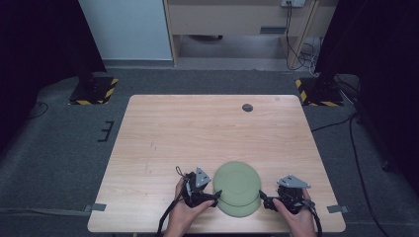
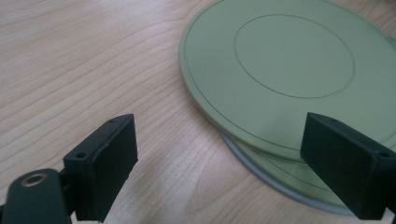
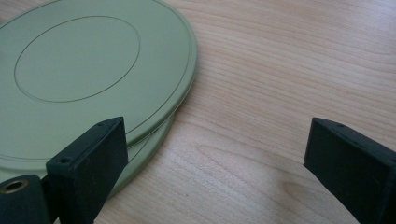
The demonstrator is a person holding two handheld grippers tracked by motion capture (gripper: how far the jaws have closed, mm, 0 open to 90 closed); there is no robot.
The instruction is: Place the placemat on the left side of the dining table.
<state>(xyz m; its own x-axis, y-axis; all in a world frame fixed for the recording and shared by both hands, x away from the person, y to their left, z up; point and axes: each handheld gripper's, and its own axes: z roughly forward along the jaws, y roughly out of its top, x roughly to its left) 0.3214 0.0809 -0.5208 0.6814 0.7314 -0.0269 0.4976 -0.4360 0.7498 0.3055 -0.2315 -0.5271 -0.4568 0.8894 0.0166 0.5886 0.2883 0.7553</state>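
Wood-grain table (image 1: 197, 133) on grey carpet, small dark disc (image 1: 247, 107) near its far edge. Two green plates (image 1: 237, 186) stacked at the near edge, upper one (image 2: 289, 70) shifted off the lower (image 2: 280, 179). My left gripper (image 1: 211, 196) just left of the stack, jaws apart. My right gripper (image 1: 269, 201) just right of the stack, jaws apart, nothing held.

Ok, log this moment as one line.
left gripper: open, beside plates | right gripper: open, beside plates | two green plates: stacked offset on table
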